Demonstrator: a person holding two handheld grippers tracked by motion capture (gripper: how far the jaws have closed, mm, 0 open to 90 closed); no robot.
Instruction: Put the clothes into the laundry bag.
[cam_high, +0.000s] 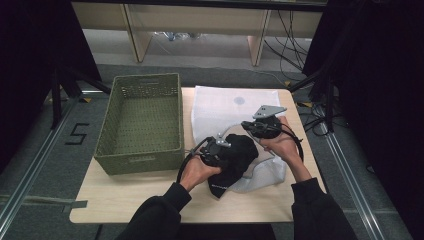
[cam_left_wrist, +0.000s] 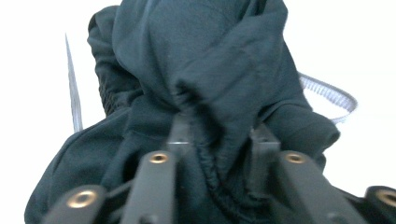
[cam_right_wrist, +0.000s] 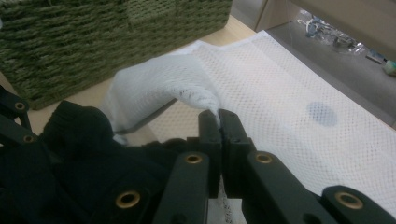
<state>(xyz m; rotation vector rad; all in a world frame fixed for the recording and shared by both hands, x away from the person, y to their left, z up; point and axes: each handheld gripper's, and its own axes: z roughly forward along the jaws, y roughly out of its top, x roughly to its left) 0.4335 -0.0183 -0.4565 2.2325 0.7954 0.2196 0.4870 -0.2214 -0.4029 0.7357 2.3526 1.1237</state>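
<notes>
White mesh bag (cam_high: 227, 107) lies flat on the desk (cam_high: 125, 195), long axis running from the person toward the far edge, its opening at the near end. One black garment (cam_high: 232, 162) sits bunched at that opening, partly on the mesh, with no clear long axis. Left gripper (cam_left_wrist: 219, 140) has its jaws clenched on a fold of the garment; the left gripper view shows the fold pinched between the two jaws. Right gripper (cam_right_wrist: 218, 122) has its jaws closed on the raised edge of the bag, lifting the mesh clear of the desk. The high view shows both hands side by side, and one green woven basket (cam_high: 140, 122) standing left of the bag. Count: one bag, one garment, one basket, two grippers.
</notes>
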